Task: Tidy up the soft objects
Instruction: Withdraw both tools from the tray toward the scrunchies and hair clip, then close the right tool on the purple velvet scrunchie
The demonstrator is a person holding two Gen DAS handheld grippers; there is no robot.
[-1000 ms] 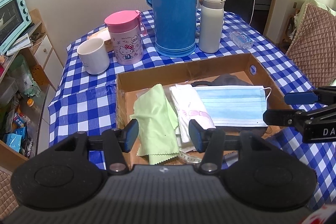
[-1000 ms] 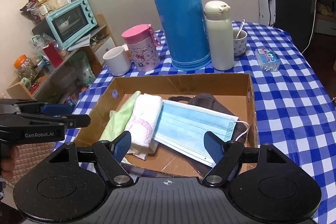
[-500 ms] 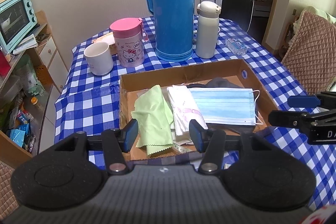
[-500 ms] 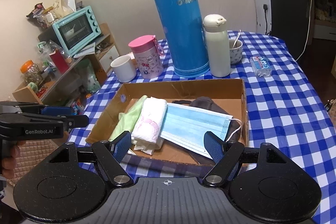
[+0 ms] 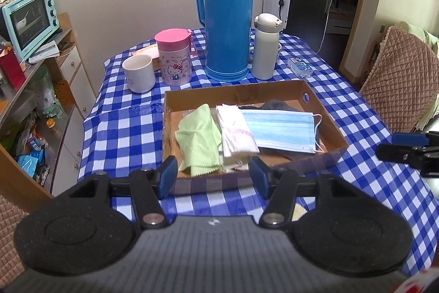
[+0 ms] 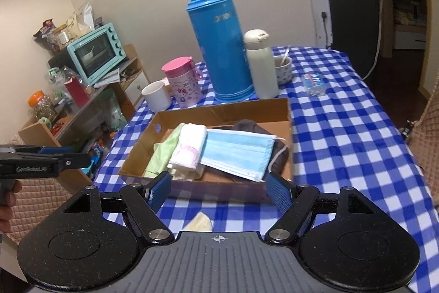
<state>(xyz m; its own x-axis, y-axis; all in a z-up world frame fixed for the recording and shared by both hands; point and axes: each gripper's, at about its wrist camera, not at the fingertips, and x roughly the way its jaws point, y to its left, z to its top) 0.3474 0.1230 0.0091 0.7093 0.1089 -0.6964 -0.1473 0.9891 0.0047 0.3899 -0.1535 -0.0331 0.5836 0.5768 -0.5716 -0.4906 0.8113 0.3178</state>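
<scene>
Soft things gathered in the shallow brown cardboard tray [image 5: 323,125]

Our left tool [image 5: 214,173] is spreading, our right tool [image 6: 218,190] spread, both empty; we'd approach low, pinching the pale blue pleated face mask [image 5: 279,129] by one edge.

Cardboard box [image 5: 310,96] sat on the table [image 5: 123,128]. In the box, left to right: cloth [image 5: 200,139], folded towel [image 5: 236,129], face mask [image 5: 279,131] overlapping a dark item beneath. Behind the box, left to right: mug [image 5: 138,74], lidded cup [image 5: 175,61], tall thermos [image 5: 227,26], small flask [image 5: 264,47].
</scene>
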